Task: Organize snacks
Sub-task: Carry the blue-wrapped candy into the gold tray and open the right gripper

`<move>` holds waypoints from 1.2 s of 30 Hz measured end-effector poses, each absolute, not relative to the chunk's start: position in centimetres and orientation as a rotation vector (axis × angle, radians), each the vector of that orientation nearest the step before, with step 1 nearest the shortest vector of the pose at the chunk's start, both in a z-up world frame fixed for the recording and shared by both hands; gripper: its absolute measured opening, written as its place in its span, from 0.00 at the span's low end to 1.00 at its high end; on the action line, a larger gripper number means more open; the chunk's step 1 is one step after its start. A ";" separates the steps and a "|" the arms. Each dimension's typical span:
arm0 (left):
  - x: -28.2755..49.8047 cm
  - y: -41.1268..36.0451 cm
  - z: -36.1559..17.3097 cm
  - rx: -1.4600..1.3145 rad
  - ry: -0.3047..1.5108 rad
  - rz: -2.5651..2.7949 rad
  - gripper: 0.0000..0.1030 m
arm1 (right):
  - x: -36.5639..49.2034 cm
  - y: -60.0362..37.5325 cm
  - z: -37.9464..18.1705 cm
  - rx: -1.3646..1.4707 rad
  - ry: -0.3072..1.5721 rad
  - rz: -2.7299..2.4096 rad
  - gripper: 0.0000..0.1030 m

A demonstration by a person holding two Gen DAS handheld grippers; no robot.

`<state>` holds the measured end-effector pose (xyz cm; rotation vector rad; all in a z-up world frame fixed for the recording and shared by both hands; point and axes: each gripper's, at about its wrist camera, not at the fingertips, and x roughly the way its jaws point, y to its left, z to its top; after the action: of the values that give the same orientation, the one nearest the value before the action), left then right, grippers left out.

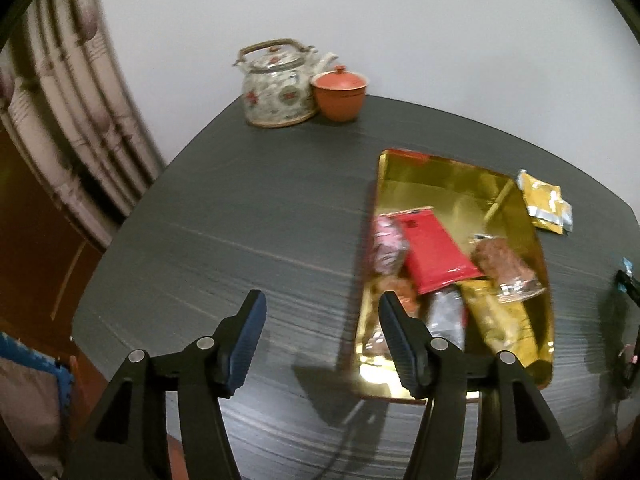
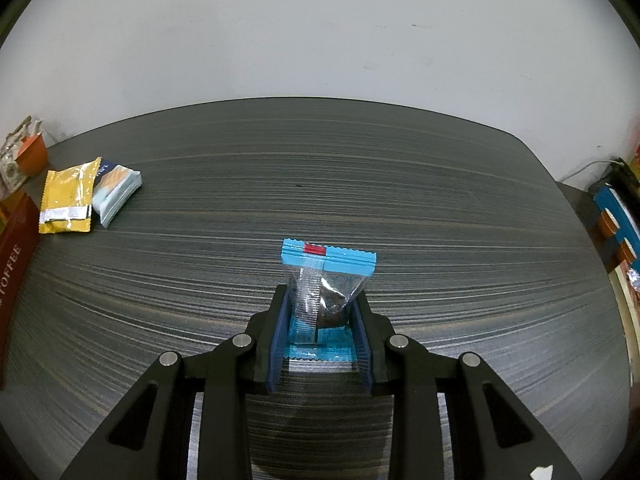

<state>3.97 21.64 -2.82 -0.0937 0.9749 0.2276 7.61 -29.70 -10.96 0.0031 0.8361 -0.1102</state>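
Quick count for you, operator:
- one gold tray, roughly six snack packs in it, blurry so can't swear to it
- two loose packs on table: one yellow packet, one pale blue packet
- one blue-edged clear snack pack
- one teapot
- one red-brown lidded cup

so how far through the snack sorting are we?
Partway. Done: several packets, including a red packet, already lie in the gold tray. In hand: the right gripper is closed on a blue-edged snack packet. The left gripper is open and empty. Left: the yellow packet and pale blue packet sit on the table.
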 end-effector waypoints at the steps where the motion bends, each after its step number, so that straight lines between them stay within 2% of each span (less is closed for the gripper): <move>1: 3.8 21.9 -3.0 -0.094 0.975 0.233 0.58 | 7.7 -29.6 -10.9 0.004 0.841 -0.117 0.25; 6: 3.1 22.9 -3.5 -0.110 0.964 0.249 0.59 | 7.6 -28.7 -10.5 -0.021 0.868 -0.147 0.25; 9: 2.8 23.7 -3.8 -0.139 0.956 0.261 0.69 | 7.3 -27.9 -10.2 -0.033 0.877 -0.143 0.24; 19: 2.4 25.0 -2.8 -0.163 0.938 0.294 0.77 | 4.9 -21.2 -6.3 -0.033 0.821 0.006 0.24; 27: 2.0 26.5 -2.8 -0.235 0.943 0.325 0.77 | 3.8 -10.5 -2.3 -0.076 0.767 0.247 0.25; 36: 1.8 27.1 -3.0 -0.237 0.950 0.361 0.78 | 1.8 -0.6 -2.3 -0.137 0.794 0.473 0.25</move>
<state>1.77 27.07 -2.98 -0.2375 0.9496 0.3611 1.77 -0.62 -2.27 -0.1366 0.7938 0.4726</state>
